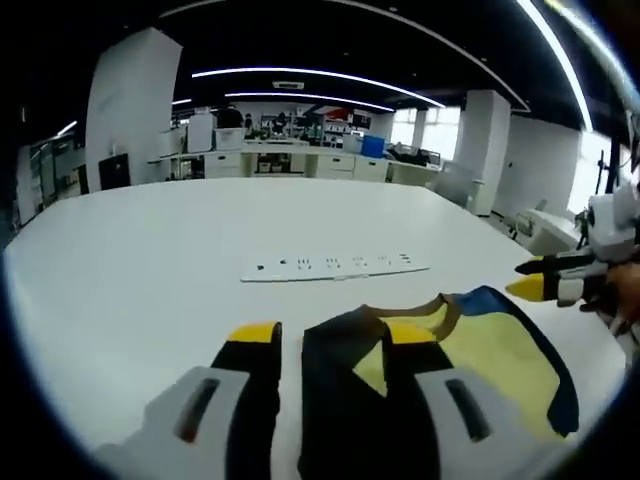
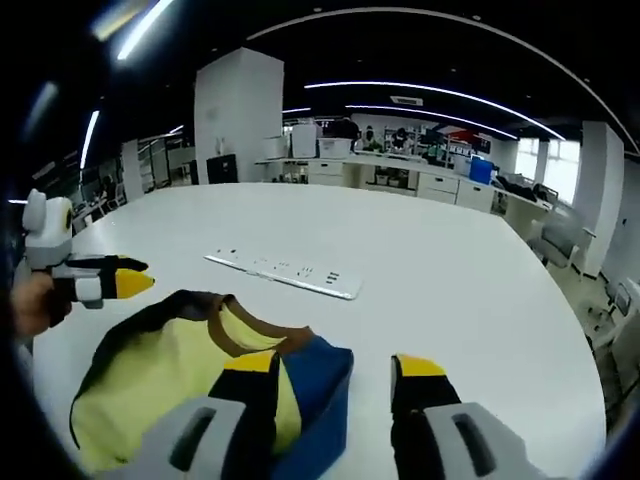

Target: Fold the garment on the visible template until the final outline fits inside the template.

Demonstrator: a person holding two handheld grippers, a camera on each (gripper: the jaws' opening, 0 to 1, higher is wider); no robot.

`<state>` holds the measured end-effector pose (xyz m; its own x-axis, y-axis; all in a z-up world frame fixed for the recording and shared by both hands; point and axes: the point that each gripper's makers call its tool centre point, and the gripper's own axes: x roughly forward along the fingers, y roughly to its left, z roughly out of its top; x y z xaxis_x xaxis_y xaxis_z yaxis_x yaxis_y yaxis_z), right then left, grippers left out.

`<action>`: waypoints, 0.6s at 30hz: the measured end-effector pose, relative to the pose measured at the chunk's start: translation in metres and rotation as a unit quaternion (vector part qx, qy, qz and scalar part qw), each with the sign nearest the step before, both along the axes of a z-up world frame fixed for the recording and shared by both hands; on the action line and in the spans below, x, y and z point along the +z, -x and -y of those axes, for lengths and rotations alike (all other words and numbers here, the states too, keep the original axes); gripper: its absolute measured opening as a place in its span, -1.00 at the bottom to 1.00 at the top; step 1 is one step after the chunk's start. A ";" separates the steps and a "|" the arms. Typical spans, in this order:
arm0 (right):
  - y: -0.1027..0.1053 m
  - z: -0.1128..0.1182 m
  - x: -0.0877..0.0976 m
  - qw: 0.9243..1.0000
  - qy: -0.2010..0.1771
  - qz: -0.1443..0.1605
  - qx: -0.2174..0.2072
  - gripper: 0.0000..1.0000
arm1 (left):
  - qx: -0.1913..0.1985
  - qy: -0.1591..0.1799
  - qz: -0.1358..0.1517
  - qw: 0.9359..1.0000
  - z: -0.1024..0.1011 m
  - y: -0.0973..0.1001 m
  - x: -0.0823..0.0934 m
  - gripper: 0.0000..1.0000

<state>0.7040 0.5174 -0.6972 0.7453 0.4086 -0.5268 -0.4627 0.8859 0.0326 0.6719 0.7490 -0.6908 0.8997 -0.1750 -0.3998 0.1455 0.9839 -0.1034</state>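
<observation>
A yellow garment [image 1: 490, 350] with a brown collar, one blue sleeve and dark edges lies crumpled on the white table [image 1: 150, 270]. In the left gripper view my left gripper [image 1: 332, 335] is open, and dark fabric of the garment lies under and between its jaws. My right gripper [image 1: 528, 279] hovers over the garment's far right side, held by a hand. In the right gripper view the right gripper [image 2: 335, 365] is open. Its left jaw hangs over the blue sleeve of the garment [image 2: 160, 370]. The left gripper [image 2: 125, 278] floats just above the garment's left edge.
A white power strip [image 1: 335, 266] lies flat on the table beyond the garment, also seen as the power strip [image 2: 285, 273]. The table [image 2: 470, 290] stretches wide and bare around it. Desks, cabinets and a white pillar [image 2: 238, 115] stand far behind.
</observation>
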 end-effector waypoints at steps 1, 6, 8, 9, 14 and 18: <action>0.003 0.000 0.001 1.000 -0.002 -0.003 0.001 -0.05 | -0.005 -0.002 -0.001 1.000 0.001 0.004 0.000 -0.16; 0.027 -0.003 0.006 0.999 -0.025 -0.013 0.015 0.01 | -0.021 0.018 -0.004 1.000 0.008 0.031 0.005 -0.02; 0.037 -0.002 0.008 0.999 -0.032 -0.015 0.016 0.06 | -0.026 0.033 0.000 0.999 0.013 0.039 0.008 0.05; 0.041 -0.003 0.008 0.999 -0.037 -0.019 0.018 0.09 | -0.027 0.038 -0.001 0.999 0.014 0.042 0.009 0.07; 0.063 -0.002 0.012 0.998 -0.045 -0.018 0.031 0.17 | -0.048 0.038 0.013 0.998 0.024 0.061 0.018 0.19; 0.080 -0.002 0.013 0.998 -0.048 -0.020 0.047 0.25 | -0.069 0.049 0.023 0.996 0.033 0.073 0.023 0.21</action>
